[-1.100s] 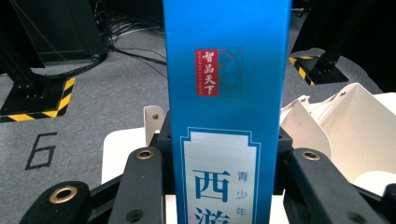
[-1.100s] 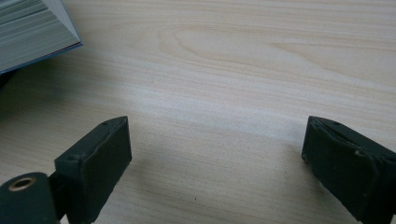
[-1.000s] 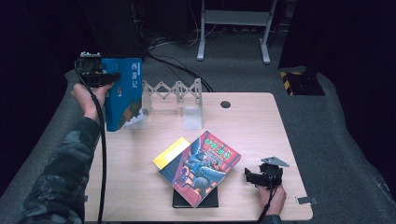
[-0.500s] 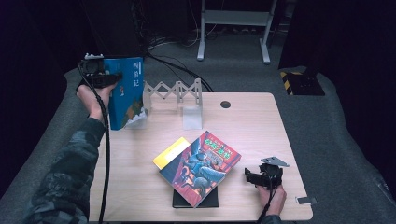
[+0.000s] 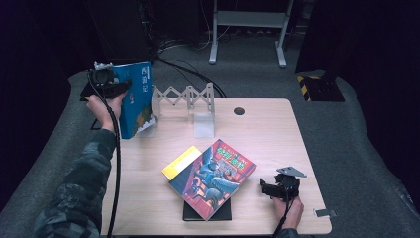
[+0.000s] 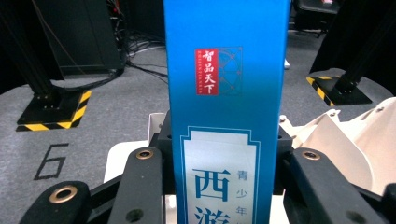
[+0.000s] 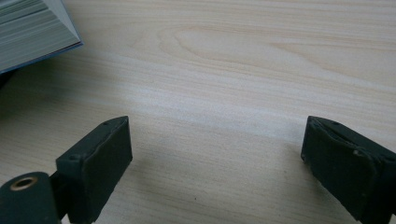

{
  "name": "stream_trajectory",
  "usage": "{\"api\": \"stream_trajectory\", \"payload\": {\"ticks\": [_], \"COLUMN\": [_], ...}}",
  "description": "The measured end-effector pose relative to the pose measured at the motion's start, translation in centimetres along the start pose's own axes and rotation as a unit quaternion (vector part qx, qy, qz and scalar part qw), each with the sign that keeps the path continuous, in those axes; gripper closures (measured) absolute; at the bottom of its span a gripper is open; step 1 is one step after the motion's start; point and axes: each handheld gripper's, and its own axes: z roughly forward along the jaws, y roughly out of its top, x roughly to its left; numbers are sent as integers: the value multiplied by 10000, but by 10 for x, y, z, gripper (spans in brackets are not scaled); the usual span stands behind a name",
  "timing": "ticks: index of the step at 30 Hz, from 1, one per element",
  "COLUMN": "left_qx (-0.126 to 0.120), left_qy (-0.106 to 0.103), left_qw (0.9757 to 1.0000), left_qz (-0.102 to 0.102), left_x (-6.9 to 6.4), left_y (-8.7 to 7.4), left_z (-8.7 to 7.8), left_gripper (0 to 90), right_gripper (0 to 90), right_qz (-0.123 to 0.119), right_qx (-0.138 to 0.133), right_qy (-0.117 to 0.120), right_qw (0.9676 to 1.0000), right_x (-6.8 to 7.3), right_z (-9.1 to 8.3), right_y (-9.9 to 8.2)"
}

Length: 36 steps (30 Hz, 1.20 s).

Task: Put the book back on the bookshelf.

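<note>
The blue book (image 5: 136, 99), stiff and fairly heavy, is held upright at the table's (image 5: 277, 134) far left, pinched across its spine by the left gripper (image 5: 121, 88). The right gripper (image 5: 265, 187) is spread, empty.

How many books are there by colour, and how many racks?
Blue book, held upright in the left tool: 1
Yellow book: 1
Illustrated red-cover book: 1
Black book at the bottom of the stack: 1
White folding rack: 1
Total: 5
</note>
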Motion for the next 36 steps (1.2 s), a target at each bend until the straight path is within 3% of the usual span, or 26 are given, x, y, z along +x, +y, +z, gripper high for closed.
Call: {"api": "stream_trajectory", "payload": {"ticks": [4,11,12,16,36], "left_qx": [-82,11,-74,-102,121], "left_qy": [46,-21,12,-39,-325], "left_qw": [10000,10000,10000,9999,9991], "left_qz": [-16,-85,-66,-41,258], "left_x": [-1,1,-1,0,2], "left_y": [-8,-26,-28,-30,-51], "left_z": [3,9,9,6,-24], "left_gripper": [616,615,615,615,612], "right_gripper": [81,82,82,83,85], "right_qz": [-8,-5,-7,-26,-46], "right_qx": [-2,-1,-2,-5,16], "right_qy": [1,0,-2,-22,-14], "right_qw": [10000,10000,10000,10000,10000], "right_x": [0,0,0,0,0], "right_z": [0,0,0,0,0], "right_y": [0,0,0,0,0]}}
